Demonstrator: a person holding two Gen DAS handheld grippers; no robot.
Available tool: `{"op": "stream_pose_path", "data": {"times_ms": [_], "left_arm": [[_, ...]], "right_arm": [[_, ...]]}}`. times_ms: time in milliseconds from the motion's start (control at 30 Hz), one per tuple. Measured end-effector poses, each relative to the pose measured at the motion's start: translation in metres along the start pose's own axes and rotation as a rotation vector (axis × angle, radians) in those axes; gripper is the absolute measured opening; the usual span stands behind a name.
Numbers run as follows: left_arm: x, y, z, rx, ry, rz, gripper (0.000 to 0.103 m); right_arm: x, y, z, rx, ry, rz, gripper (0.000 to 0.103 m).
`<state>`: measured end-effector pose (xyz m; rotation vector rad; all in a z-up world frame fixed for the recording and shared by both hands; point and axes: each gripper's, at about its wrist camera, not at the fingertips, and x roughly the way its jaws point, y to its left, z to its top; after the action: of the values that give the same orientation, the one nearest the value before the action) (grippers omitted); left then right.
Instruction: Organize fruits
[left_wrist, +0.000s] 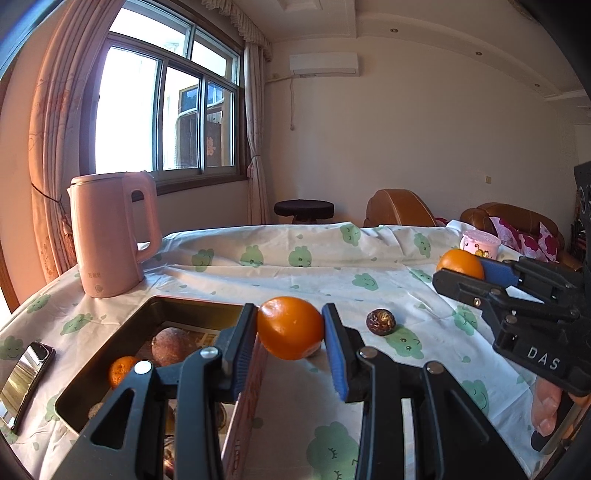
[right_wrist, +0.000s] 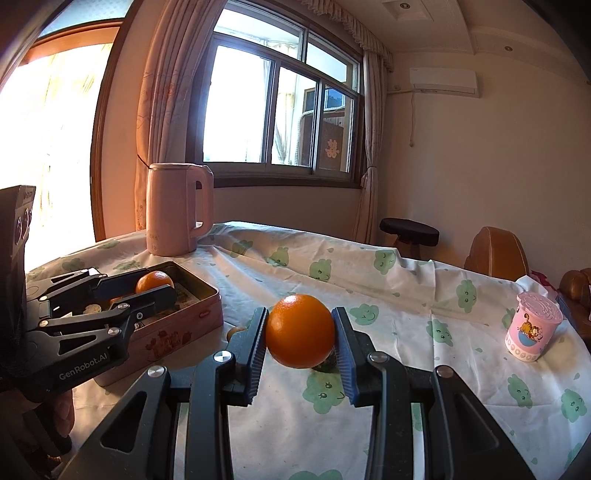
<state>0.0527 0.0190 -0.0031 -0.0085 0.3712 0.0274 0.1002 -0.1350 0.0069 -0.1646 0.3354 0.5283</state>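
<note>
My left gripper (left_wrist: 290, 326) is shut on an orange (left_wrist: 290, 328) and holds it above the right edge of the pink tin box (left_wrist: 122, 321). The box holds a small mandarin (left_wrist: 120, 371) and a brown round fruit (left_wrist: 171, 345). My right gripper (right_wrist: 300, 334) is shut on another orange (right_wrist: 300, 331) above the tablecloth, to the right of the box (right_wrist: 177, 325). In the right wrist view the left gripper (right_wrist: 149, 286) with its orange (right_wrist: 154, 280) hangs over the box. A small dark wrinkled fruit (left_wrist: 381, 322) lies on the cloth between the two grippers.
A pink kettle (left_wrist: 109, 236) stands behind the box. A phone (left_wrist: 24, 380) lies at the table's left edge. A pink cartoon cup (right_wrist: 532, 328) stands at the right. The white cloth with green prints (right_wrist: 369, 295) covers the table. A stool and brown sofa stand beyond.
</note>
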Motion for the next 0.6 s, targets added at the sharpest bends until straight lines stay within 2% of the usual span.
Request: {"op": "stream_pose_path", "data": {"times_ms": [600], "left_arm": [[-0.002,0.051,0.003,-0.02,0.03,0.085,0.038]], "right_arm": [[0.029,0.067,0.042,-0.109,-0.013,0.115,0.037]]}}
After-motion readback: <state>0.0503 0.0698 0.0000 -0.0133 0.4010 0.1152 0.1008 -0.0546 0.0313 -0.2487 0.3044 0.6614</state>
